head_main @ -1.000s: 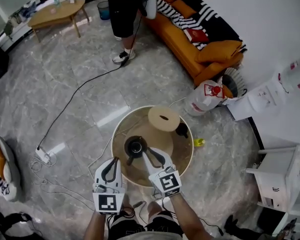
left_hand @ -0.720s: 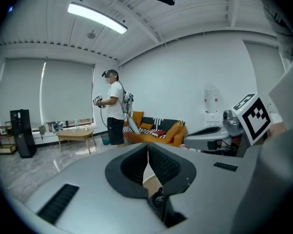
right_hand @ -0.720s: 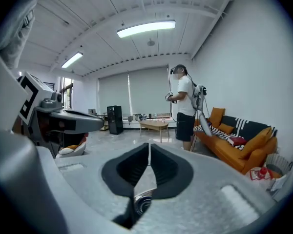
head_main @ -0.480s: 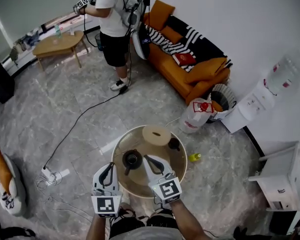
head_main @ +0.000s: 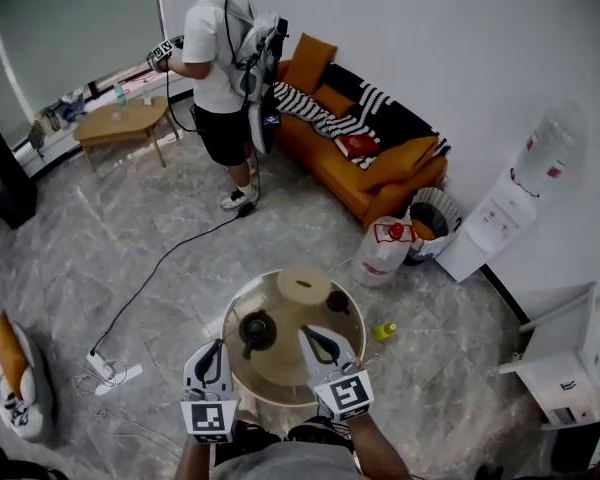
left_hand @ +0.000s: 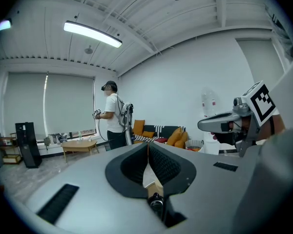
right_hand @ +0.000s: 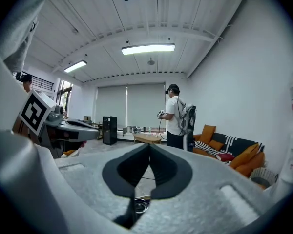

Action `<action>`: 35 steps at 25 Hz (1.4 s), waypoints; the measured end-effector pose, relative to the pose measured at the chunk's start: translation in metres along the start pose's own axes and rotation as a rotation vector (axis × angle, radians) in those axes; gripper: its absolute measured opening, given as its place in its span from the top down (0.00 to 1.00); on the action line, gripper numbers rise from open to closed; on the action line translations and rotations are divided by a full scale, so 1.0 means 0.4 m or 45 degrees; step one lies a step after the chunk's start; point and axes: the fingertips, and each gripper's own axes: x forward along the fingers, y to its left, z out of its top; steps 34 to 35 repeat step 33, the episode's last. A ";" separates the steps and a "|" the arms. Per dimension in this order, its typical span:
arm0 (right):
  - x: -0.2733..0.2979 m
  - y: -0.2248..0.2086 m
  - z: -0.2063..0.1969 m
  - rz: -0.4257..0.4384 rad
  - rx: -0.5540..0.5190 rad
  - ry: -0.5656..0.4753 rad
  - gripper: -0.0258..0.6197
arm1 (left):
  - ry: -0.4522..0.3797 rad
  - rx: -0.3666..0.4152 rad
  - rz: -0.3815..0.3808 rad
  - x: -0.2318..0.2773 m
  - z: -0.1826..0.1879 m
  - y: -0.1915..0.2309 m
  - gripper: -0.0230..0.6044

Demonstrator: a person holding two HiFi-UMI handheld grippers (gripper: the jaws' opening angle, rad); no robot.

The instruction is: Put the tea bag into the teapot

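The dark teapot [head_main: 256, 330] stands left of centre on the round glass table [head_main: 352, 353]. I cannot make out a tea bag in any view. My left gripper [head_main: 213, 346] hovers at the table's near left edge, shut, its pads meeting with nothing between them [left_hand: 147, 146]. Over the near right part of the table, just right of the teapot, my right gripper [head_main: 308, 332] is also shut and empty [right_hand: 149, 147]. Both gripper views look out level across the room, not at the table.
A round wooden lid [head_main: 303, 286] and a small dark object [head_main: 340, 301] sit at the table's far side. A person [head_main: 218, 78] stands beyond, near an orange sofa [head_main: 365, 158]. A yellow item [head_main: 383, 330] and a cable [head_main: 155, 268] lie on the floor.
The head view has lifted and takes in more of the room. Both grippers have drawn back from the teapot toward the near edge, and the right jaws have come together.
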 end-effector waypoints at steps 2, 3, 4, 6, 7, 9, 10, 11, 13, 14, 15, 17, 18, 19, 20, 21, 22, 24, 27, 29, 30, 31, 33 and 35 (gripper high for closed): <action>-0.031 0.003 -0.002 -0.007 0.002 0.003 0.96 | -0.003 0.071 -0.009 -0.026 -0.019 -0.009 0.93; -0.043 0.007 -0.003 -0.011 0.001 0.002 0.96 | -0.001 0.096 -0.014 -0.038 -0.026 -0.012 0.93; -0.054 0.012 -0.003 -0.013 -0.003 0.001 0.96 | 0.001 0.100 -0.014 -0.050 -0.030 -0.016 0.93; -0.071 0.022 -0.005 -0.012 -0.017 0.002 0.96 | 0.006 0.059 0.002 -0.073 -0.030 -0.026 0.93; -0.079 0.026 -0.005 -0.010 -0.025 0.003 0.96 | 0.007 0.029 0.014 -0.083 -0.026 -0.031 0.93; -0.090 0.032 -0.004 -0.005 -0.031 0.002 0.96 | 0.003 0.030 0.026 -0.096 -0.025 -0.034 0.93; -0.094 0.035 -0.004 -0.002 -0.030 0.000 0.96 | 0.003 0.036 0.028 -0.101 -0.027 -0.035 0.93; -0.098 0.038 -0.003 0.001 -0.028 -0.002 0.96 | 0.002 0.031 0.029 -0.104 -0.026 -0.038 0.93; -0.102 0.049 -0.001 0.005 -0.023 -0.006 0.96 | -0.001 -0.008 0.032 -0.114 -0.016 -0.043 0.93; -0.104 0.055 -0.001 0.005 -0.020 -0.009 0.96 | -0.003 -0.014 0.032 -0.119 -0.015 -0.042 0.93; -0.105 0.059 -0.001 0.005 -0.018 -0.012 0.96 | -0.003 -0.005 0.031 -0.123 -0.018 -0.039 0.93; -0.106 0.065 0.002 0.007 -0.018 -0.016 0.96 | -0.006 0.007 0.032 -0.128 -0.018 -0.037 0.93; -0.107 0.067 0.005 0.008 -0.019 -0.017 0.96 | -0.014 0.011 0.033 -0.129 -0.014 -0.037 0.93; -0.108 0.068 0.005 0.008 -0.020 -0.017 0.96 | -0.021 0.018 0.032 -0.129 -0.011 -0.038 0.93; -0.109 0.069 0.004 0.007 -0.019 -0.019 0.96 | -0.024 0.018 0.030 -0.129 -0.008 -0.041 0.93; -0.112 0.069 0.003 0.006 -0.017 -0.021 0.96 | -0.023 0.018 0.027 -0.130 -0.009 -0.045 0.93; -0.113 0.069 0.003 0.005 -0.017 -0.022 0.96 | -0.020 0.018 0.024 -0.130 -0.010 -0.049 0.93; -0.114 0.069 0.003 -0.003 -0.018 -0.026 0.96 | -0.024 -0.004 0.021 -0.131 0.002 -0.055 0.93; -0.117 0.080 0.006 -0.005 -0.015 -0.030 0.96 | -0.039 -0.010 0.016 -0.139 0.011 -0.057 0.93; -0.116 0.086 0.012 0.004 -0.018 -0.036 0.96 | -0.038 -0.015 0.018 -0.141 0.009 -0.056 0.93; -0.115 0.086 0.014 0.005 -0.018 -0.039 0.96 | -0.035 -0.019 0.020 -0.140 0.008 -0.056 0.93; -0.115 0.084 0.015 0.004 -0.019 -0.041 0.96 | -0.033 -0.021 0.021 -0.139 0.007 -0.056 0.93; -0.115 0.080 0.014 0.001 -0.022 -0.044 0.96 | -0.029 -0.022 0.023 -0.138 0.004 -0.057 0.93; -0.115 0.080 0.014 0.001 -0.022 -0.044 0.96 | -0.029 -0.022 0.023 -0.138 0.004 -0.057 0.93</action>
